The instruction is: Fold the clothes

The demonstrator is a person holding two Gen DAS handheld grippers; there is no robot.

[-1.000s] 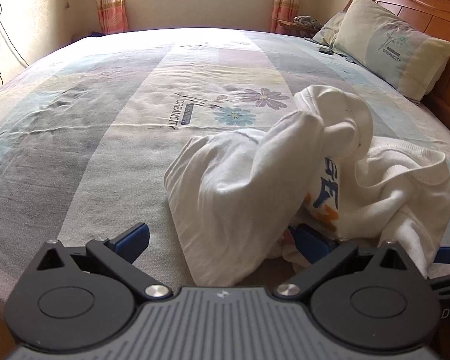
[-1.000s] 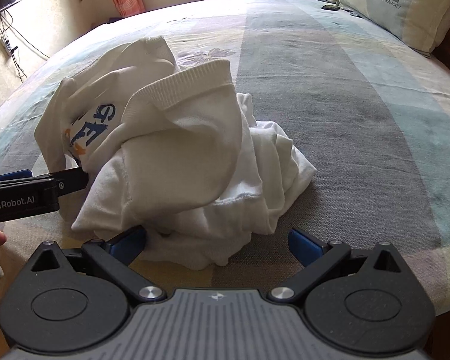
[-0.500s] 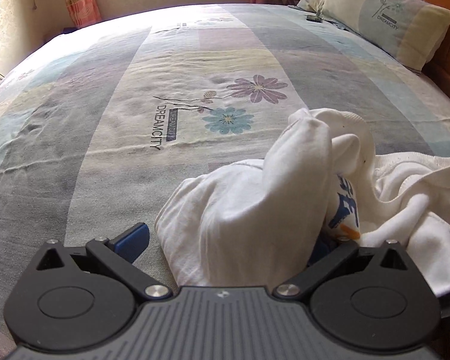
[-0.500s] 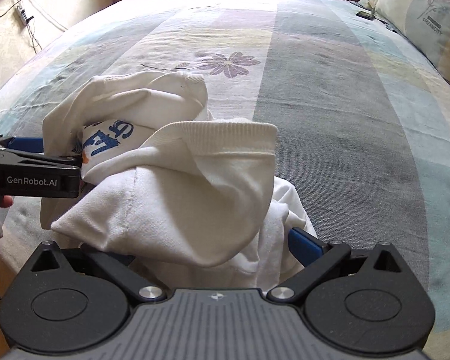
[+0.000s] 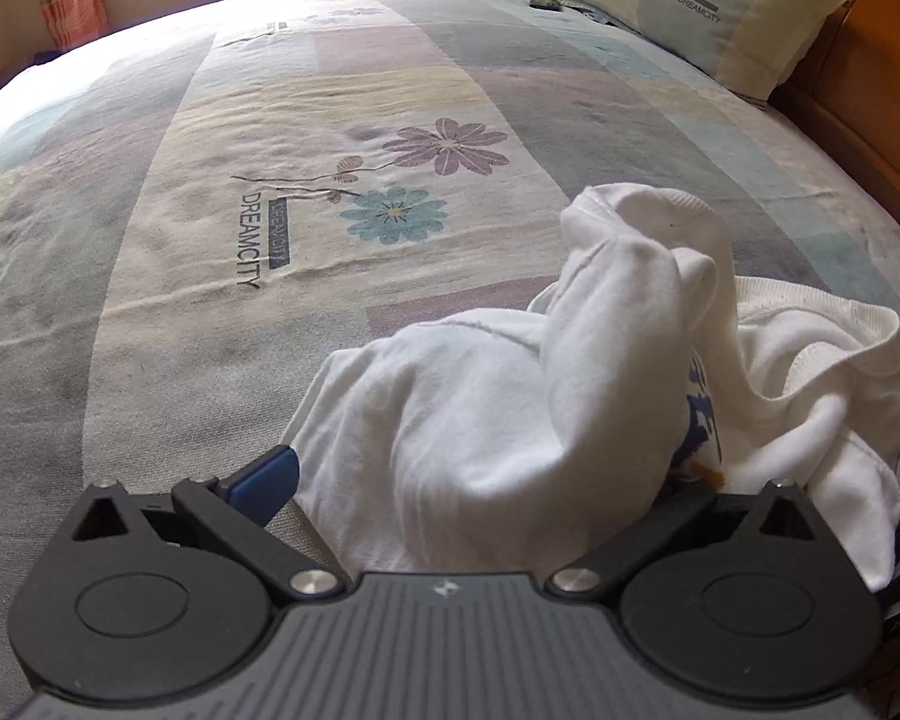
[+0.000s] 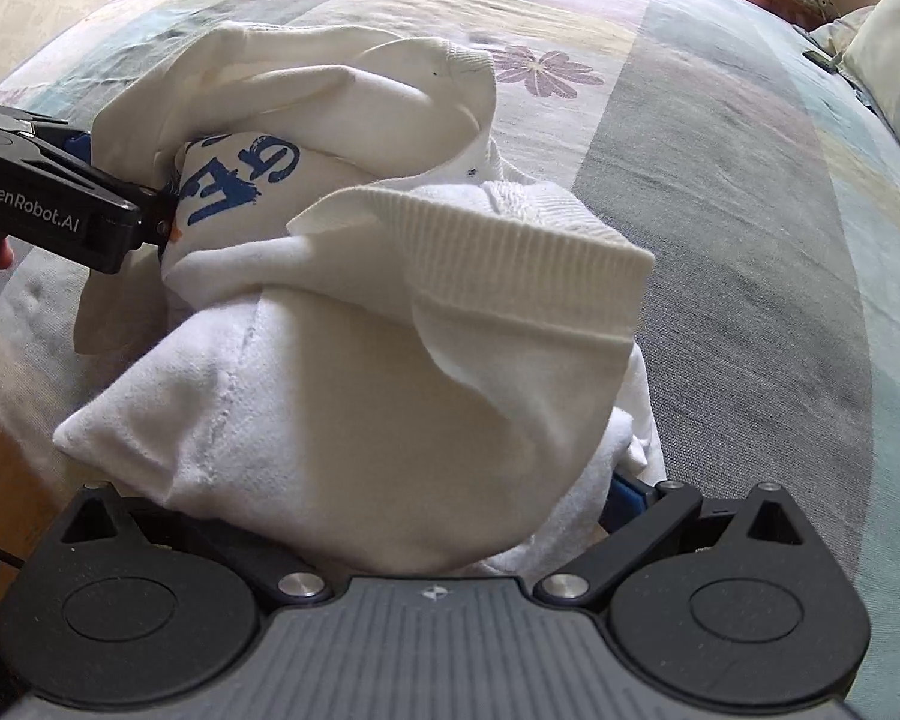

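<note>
both grippers closer, sweatshirt (image 6: 342, 396) bunched higher

left tool (image 5: 468, 480) spread wide, right tool (image 6: 402, 516) likewise

sweatshirt (image 6: 354, 396): soft white cloth, ribbed hem | bedspread (image 5: 330, 120): matt woven cloth | headboard (image 5: 870, 78): glossy wood

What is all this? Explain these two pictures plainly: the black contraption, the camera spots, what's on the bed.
No robot here: a person holds hand-operated tongs in each hand, each carrying a wide-angle camera that looks forward. One picture comes from the left tongs, the other from the right tongs, whose view also catches the left pair from the side. On the bed lies a crumpled white sweatshirt with blue print. Both tongs stand open around it; nothing is clamped yet.
</note>
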